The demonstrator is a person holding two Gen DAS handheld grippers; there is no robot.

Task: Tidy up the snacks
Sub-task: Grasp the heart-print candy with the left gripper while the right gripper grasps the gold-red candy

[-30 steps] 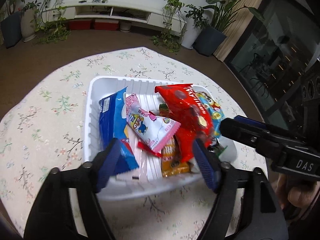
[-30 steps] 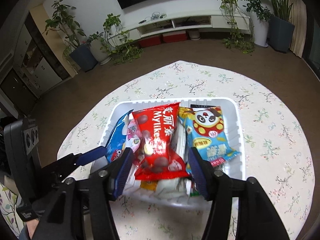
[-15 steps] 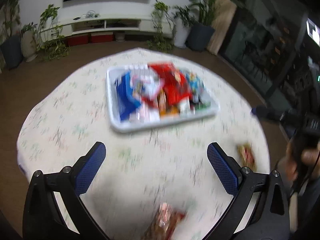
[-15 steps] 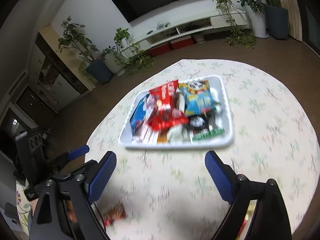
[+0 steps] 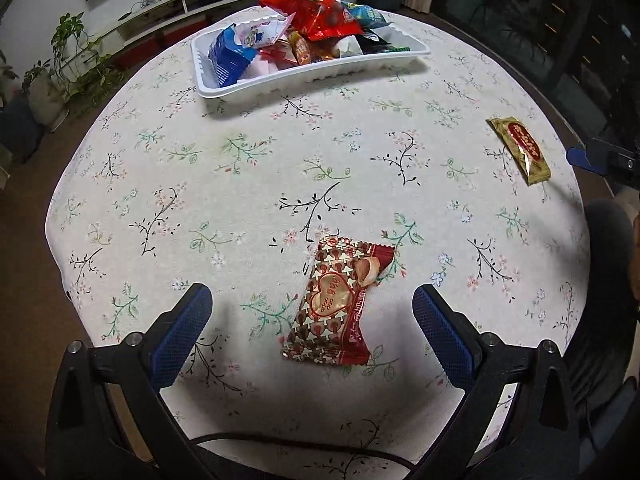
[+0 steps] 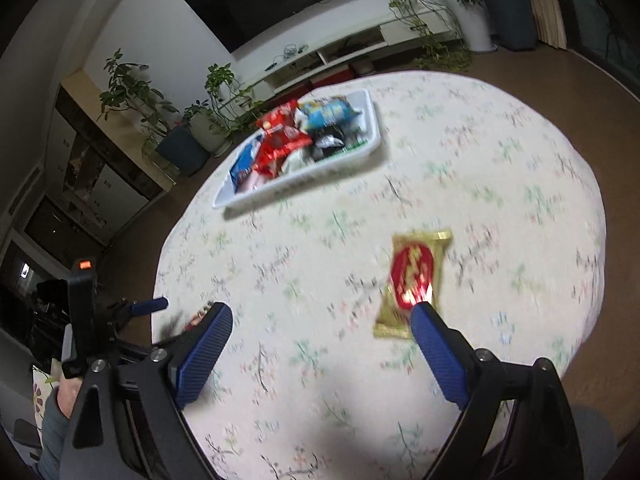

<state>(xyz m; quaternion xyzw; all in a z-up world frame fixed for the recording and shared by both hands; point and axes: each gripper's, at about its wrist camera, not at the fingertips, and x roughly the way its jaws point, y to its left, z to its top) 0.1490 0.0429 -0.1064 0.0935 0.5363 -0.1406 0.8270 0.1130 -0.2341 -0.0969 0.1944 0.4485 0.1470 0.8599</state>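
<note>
On the round table under the pale floral tablecloth (image 5: pixel 248 184), two loose packets lie well on the near side of the white plastic tray of mixed snacks (image 5: pixel 308 74). The dark red, heart-printed crinkly snack packet (image 5: pixel 338 302) lies directly ahead of the left gripper (image 5: pixel 312 312), framed between its two blue-padded fingers, its long axis running roughly away from the gripper toward the tray, tilted slightly right. That gripper has just been opening and stands wide apart, touching nothing. The gold foil packet with a red oval label (image 6: pixel 414 280) lies beside the right gripper (image 6: pixel 320 334), partly behind its right-hand finger rather than between the pair; these jaws too have just spread wide and hold nothing. Each hand looks nearest its own packet.
</note>
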